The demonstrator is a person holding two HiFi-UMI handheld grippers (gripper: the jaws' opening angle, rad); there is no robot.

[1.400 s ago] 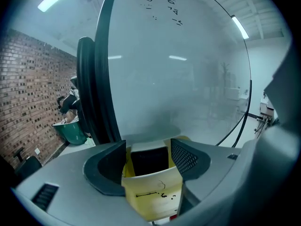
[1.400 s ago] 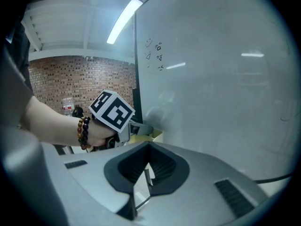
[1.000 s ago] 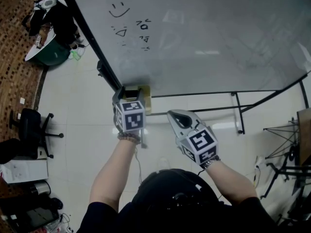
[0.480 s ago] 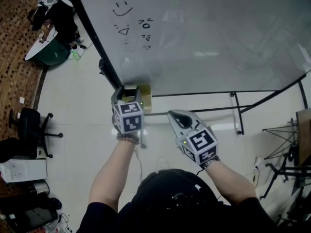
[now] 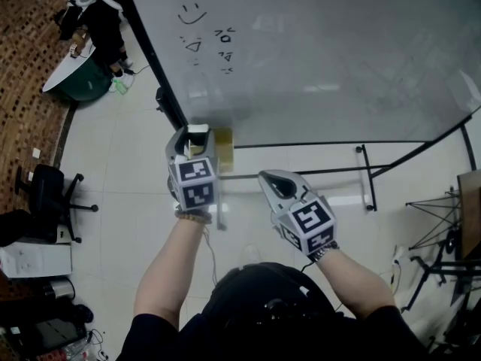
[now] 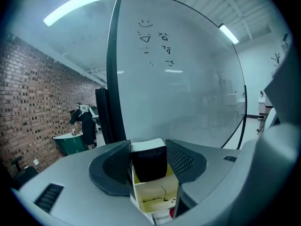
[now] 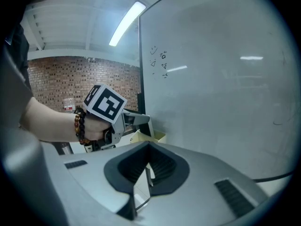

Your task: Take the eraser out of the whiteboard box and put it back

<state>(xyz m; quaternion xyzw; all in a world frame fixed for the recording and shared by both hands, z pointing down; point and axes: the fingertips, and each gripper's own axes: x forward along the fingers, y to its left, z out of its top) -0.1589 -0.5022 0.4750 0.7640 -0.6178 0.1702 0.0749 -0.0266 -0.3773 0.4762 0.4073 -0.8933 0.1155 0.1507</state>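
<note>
At the far left of the head view, a black office chair (image 5: pixel 45 192) stands on the pale tiled floor (image 5: pixel 128 164), beside a strip of brick pattern. Rightward rises the whiteboard (image 5: pixel 323 59), dark-framed, with a smiley (image 5: pixel 191 12) and a few small marks drawn near its left edge.

Below those marks, at the board's lower edge, the left hand-held gripper (image 5: pixel 197 135) points at the board. Its jaws are clamped on the eraser (image 6: pixel 148 161), one pad on each side. The eraser stands upright, white back on top and black felt facing the camera. It sits directly above the yellow whiteboard box (image 6: pixel 156 193), its lower end at the box's open mouth; whether it is wholly clear of the box cannot be told. A beaded bracelet (image 7: pixel 80 125) circles the wrist behind this gripper.

Just to the right, near but apart from the box, the right hand-held gripper (image 5: pixel 269 179) hangs in the air with its jaws closed together and nothing between them.

Farther right, the black legs of the board's stand (image 5: pixel 368 177) rest on the floor.
</note>
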